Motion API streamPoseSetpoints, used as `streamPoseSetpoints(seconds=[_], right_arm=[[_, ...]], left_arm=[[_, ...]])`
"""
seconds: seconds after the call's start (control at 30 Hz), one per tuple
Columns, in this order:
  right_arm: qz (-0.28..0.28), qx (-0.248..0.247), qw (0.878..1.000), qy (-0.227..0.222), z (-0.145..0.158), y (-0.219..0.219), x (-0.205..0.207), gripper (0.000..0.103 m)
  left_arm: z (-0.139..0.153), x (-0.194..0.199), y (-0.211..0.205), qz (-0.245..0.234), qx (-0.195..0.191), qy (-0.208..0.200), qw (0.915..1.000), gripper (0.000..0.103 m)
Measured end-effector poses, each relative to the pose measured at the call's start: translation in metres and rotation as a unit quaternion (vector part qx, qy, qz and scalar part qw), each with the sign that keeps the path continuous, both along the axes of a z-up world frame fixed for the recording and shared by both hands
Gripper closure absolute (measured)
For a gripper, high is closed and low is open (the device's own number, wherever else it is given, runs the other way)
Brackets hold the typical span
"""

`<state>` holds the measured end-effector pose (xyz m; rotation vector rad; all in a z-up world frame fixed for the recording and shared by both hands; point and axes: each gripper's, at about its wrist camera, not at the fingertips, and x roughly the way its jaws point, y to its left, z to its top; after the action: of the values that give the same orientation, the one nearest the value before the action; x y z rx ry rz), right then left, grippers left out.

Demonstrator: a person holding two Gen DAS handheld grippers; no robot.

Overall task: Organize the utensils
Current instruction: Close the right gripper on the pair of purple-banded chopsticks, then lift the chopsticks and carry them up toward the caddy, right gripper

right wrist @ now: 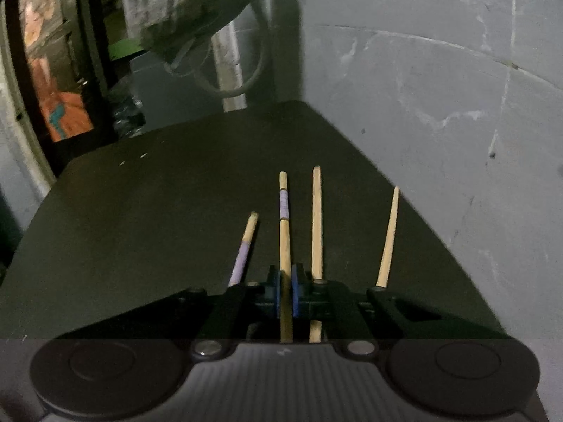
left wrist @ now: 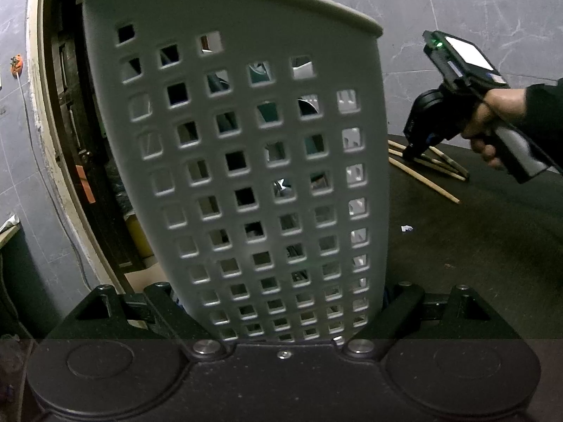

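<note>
The left gripper point(left wrist: 286, 316) clamps the grey perforated utensil holder point(left wrist: 246, 133) between its jaws, upright. To its right, on the dark table point(right wrist: 140, 218), the right gripper point(right wrist: 286, 293) pinches one chopstick point(right wrist: 284, 232); three more chopsticks point(right wrist: 317, 221) lie beside it, on both sides.

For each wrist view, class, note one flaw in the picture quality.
Left wrist view: fisheye bulges the pale perforated plastic basket, and corners vignette black. Right wrist view: dim light, blurred background; the four wooden chopsticks on the dark table stay sharp.
</note>
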<state>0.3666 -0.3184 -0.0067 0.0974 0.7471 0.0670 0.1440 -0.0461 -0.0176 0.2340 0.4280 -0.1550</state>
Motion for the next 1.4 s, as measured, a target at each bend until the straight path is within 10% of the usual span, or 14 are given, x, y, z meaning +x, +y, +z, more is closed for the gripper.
streamPoseSetpoints(seconds=[0.33,0.53,0.83,1.0,1.4], right_arm=[[0.034,0.014,0.999,0.021,0.010,0.012,-0.032,0.092],[0.021,0.042,0.999,0.009,0.016,0.014,-0.026,0.053],[0.014,0.001,1.000,0.010,0.005,0.029,-0.010,0.055],[0.026,-0.039,0.999,0.005,0.003,0.036,-0.016,0.087],[0.096,-0.083,0.992,0.007,0.008,0.059,-0.119,0.088]], left_arm=[[-0.001,-0.003,-0.006,0.002,0.007,-0.004,1.0000,0.015],[-0.001,-0.004,-0.008,0.002,0.008,-0.005,1.0000,0.015],[-0.002,-0.005,-0.008,0.002,0.007,-0.004,1.0000,0.015],[-0.002,-0.004,-0.006,0.000,0.004,-0.002,1.0000,0.015],[-0.002,0.001,0.003,-0.003,-0.006,0.001,1.0000,0.015]])
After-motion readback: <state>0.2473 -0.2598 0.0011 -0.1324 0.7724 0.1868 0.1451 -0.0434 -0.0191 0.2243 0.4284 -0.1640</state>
